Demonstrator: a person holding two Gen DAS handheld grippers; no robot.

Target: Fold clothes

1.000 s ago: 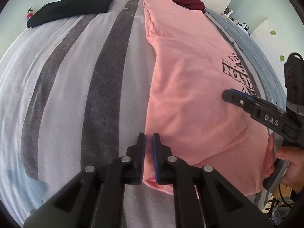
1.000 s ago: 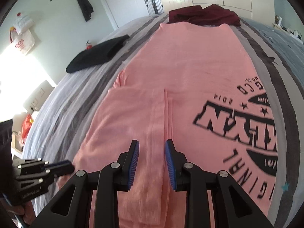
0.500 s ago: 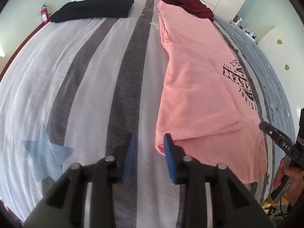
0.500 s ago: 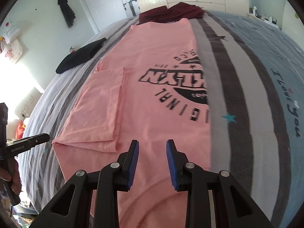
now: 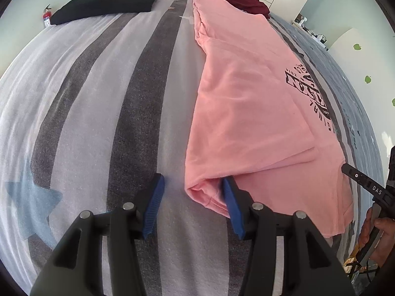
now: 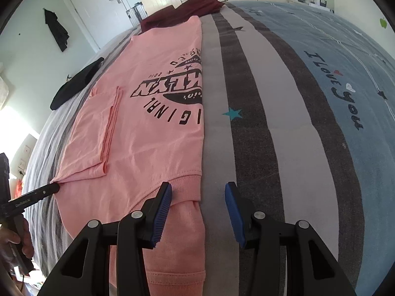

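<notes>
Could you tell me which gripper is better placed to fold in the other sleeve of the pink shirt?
Right, probably: the right gripper, jaws opening, already straddles the pink shirt at its unfolded sleeve. The left gripper sits by the folded edge.

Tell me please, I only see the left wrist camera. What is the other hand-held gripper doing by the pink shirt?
Observer: The right hand-held gripper has its jaws opening astride the pink T-shirt edge at the ribbed collar, and it grips nothing.
Operator: Is there writing on the bed?
Observer: Yes, dark lettering reads "I love you" on the blue part of the bedcover.
Operator: Anything on the wall?
Observer: A dark garment hangs beside the white door.
</notes>
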